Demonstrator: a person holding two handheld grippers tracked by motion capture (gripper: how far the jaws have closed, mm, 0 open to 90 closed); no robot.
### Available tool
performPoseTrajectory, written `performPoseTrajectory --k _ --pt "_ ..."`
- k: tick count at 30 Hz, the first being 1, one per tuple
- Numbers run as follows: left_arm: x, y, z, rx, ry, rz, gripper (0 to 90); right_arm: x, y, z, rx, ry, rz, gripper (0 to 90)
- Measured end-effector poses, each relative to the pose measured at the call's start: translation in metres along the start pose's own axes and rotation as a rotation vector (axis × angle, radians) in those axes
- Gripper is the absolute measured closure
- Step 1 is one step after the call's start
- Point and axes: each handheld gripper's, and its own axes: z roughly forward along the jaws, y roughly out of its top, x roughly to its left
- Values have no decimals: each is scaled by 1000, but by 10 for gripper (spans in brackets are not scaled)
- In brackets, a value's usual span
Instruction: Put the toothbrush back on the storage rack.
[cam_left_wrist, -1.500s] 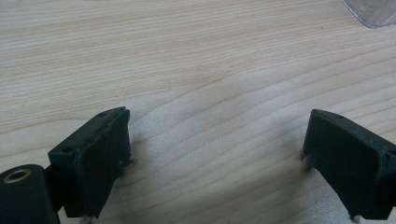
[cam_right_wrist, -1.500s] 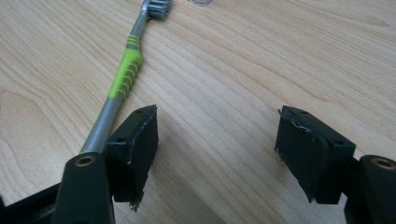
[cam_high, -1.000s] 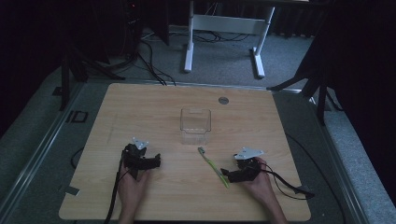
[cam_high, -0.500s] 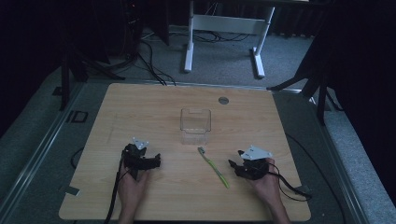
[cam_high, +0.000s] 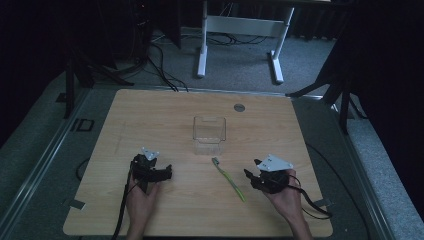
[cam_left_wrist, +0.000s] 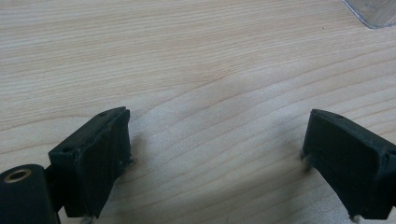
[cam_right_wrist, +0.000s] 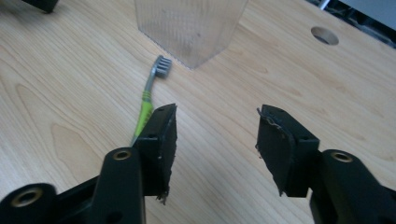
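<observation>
Green-handled toothbrush (cam_high: 229, 178) lies just before the clear box (cam_high: 209, 134), unheld; the right gripper (cam_high: 253, 176), half-open from closing, and the open left gripper (cam_high: 167, 173) flank it, empty.

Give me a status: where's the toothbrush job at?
Done: nothing visible yet. The toothbrush lies flat on the table, outside the clear box. In hand: the right gripper sits beside the brush, jaws just closing with nothing between them. The left gripper rests open. Left, probably: grasp the brush and likely put it in the box.

Matt pale wood table (cam_high: 150, 115); clear glossy plastic box (cam_high: 209, 134) (toothbrush (cam_high: 229, 178) plastic too).
</observation>
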Motion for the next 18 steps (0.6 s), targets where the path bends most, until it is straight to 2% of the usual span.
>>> performPoseTrajectory --k 6,9,12,18 --pt "0 0 0 0 0 -1 79 7 9 -3 2 -8 -24 501" --pt "0 0 0 0 1 -1 79 9 13 -4 24 -12 -4 500" --pt "0 0 0 0 1 -2 79 14 20 -5 52 -29 -7 508" --pt "0 0 0 0 1 -2 79 19 31 -6 53 -23 -2 534"
